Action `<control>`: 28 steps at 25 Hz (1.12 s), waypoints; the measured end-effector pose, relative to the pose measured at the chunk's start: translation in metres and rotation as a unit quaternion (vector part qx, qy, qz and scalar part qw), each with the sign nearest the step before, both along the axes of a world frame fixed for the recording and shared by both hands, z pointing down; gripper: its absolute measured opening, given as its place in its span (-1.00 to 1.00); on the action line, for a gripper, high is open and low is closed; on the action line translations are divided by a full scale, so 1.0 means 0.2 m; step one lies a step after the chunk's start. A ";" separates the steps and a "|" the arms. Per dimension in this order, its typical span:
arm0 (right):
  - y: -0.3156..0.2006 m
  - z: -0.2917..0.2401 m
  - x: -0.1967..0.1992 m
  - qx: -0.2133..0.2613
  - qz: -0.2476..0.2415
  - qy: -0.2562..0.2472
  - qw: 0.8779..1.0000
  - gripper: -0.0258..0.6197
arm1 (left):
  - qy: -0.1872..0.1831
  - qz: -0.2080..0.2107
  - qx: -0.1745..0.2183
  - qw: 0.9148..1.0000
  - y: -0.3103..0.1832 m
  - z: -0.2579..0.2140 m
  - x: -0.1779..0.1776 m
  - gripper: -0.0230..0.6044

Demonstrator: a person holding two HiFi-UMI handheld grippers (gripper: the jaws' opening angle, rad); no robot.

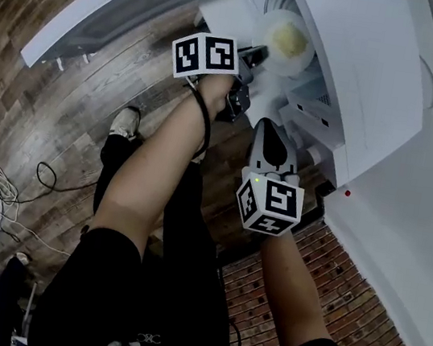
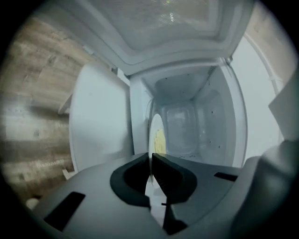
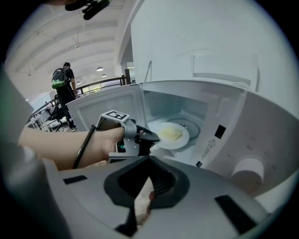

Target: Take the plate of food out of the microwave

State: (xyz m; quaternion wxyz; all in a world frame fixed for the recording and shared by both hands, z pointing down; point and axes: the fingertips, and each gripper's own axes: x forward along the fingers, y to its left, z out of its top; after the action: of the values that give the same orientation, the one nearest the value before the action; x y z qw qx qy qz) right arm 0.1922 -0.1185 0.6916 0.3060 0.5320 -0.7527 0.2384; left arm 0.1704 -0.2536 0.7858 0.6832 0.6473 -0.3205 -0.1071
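A white plate (image 1: 293, 61) with yellow food (image 1: 287, 38) sits at the mouth of the open white microwave (image 1: 369, 86). My left gripper (image 1: 259, 53) is shut on the plate's near rim. In the left gripper view the plate (image 2: 156, 133) shows edge-on, its rim pinched between the dark pads (image 2: 164, 170) of the left gripper (image 2: 151, 162). The right gripper view shows the plate (image 3: 183, 140), the food (image 3: 171, 134) and the left gripper (image 3: 156, 136) at its edge. My right gripper (image 1: 267, 127) (image 3: 149, 161) hangs shut and empty just below the microwave's front.
The microwave door (image 1: 103, 16) stands swung open to the left. A round knob (image 3: 247, 170) is on the control panel. A brick wall (image 1: 319, 298) runs below the microwave. Cables (image 1: 2, 191) lie on the wooden floor. A person (image 3: 63, 79) stands far off.
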 end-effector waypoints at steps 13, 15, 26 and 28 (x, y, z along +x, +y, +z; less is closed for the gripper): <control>0.05 -0.08 -0.13 0.014 0.065 -0.030 0.997 -0.90 | 0.042 -0.013 -0.024 0.999 0.48 -0.14 -0.42 -0.90; 0.07 -0.13 -0.11 0.017 0.088 -0.031 0.995 -0.90 | 0.037 -0.017 -0.037 0.998 0.56 -0.22 -0.47 -0.90; 0.07 -0.92 -0.04 0.079 0.159 -0.082 0.981 -0.90 | 0.101 -0.074 -0.028 0.992 0.60 -1.24 -0.59 -0.90; 0.03 -1.11 -0.02 0.101 0.166 -0.080 0.978 -0.90 | 0.088 -0.076 -0.023 0.993 0.59 -1.44 -0.60 -0.90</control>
State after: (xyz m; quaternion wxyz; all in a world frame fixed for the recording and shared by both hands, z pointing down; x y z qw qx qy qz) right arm 0.1878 -0.1115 0.4692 0.1449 0.6571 -0.6961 0.2504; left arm 0.0498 -0.1364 0.4985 0.7135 0.5934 -0.3093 -0.2080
